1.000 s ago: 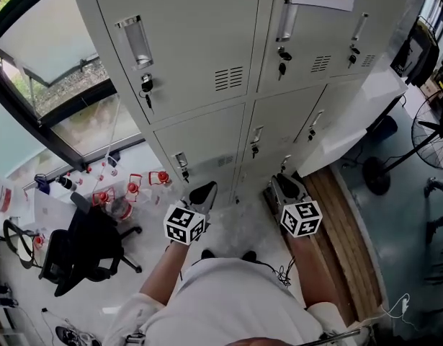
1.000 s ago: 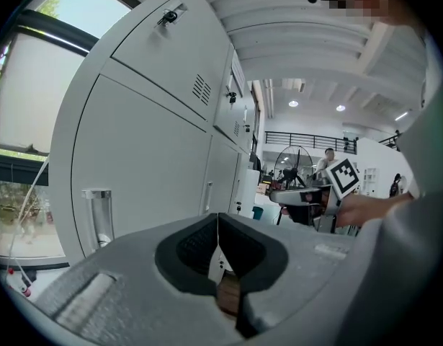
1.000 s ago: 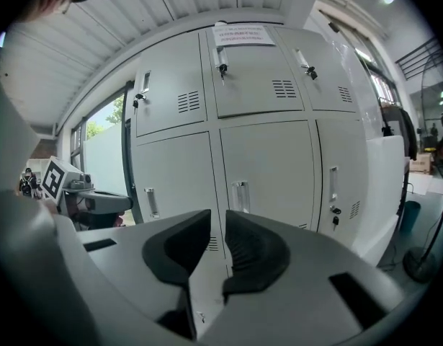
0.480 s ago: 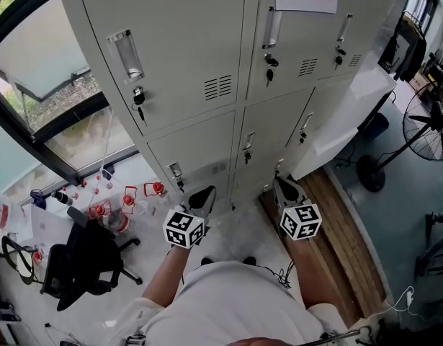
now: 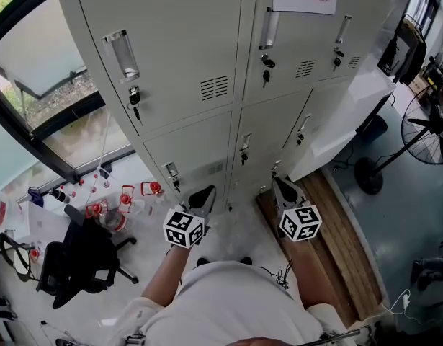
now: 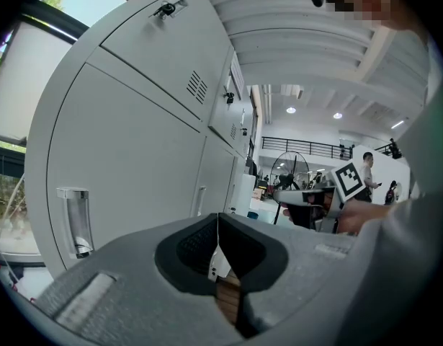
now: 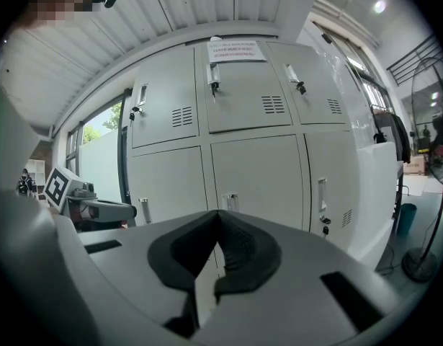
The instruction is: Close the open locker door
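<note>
A bank of grey lockers stands before me. At its right side one white locker door is swung out toward me; it also shows at the right of the right gripper view, door. My left gripper is shut and empty, its tips meeting, and it is held low in front of the bottom lockers. Beside it my right gripper is shut on nothing too, tips together. It points at the lower doors, left of the open door and apart from it.
A black office chair and several red-capped bottles lie on the floor at the left under a window. A standing fan is at the right. A wooden floor strip runs below the open door.
The right gripper's jaws have closed together. Both hands stay where they were; the lockers have slid slightly left and up in the head view.
</note>
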Demonstrator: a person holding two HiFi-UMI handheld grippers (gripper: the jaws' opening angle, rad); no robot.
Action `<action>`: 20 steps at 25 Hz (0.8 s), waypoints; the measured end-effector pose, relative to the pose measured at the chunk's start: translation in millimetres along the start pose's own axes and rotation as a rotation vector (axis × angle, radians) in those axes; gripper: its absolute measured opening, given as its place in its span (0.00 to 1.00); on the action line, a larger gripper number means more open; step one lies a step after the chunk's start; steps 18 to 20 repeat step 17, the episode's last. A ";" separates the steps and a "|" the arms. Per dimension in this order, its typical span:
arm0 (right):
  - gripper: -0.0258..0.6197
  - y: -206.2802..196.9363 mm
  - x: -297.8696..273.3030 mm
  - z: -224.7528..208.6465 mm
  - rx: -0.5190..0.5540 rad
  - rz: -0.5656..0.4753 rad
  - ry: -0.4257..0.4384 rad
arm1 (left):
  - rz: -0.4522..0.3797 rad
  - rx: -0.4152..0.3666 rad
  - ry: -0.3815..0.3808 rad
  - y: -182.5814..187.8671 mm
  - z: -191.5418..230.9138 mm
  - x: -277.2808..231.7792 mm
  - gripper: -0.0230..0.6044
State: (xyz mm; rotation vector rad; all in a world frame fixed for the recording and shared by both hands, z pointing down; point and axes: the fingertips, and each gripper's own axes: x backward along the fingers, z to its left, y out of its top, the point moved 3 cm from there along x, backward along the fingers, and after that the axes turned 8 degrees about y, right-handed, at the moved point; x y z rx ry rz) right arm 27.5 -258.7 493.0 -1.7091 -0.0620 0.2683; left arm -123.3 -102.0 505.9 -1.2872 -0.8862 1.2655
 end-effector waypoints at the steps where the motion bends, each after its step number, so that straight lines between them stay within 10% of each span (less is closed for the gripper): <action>1: 0.04 0.2 -0.6 0.5 0.001 0.001 0.006 | 0.000 0.000 0.001 0.1 -0.2 -0.5 0.06; 20: 0.04 1.3 -10.7 -0.6 -0.002 0.003 0.036 | 0.004 0.012 0.026 -0.7 10.0 -2.9 0.06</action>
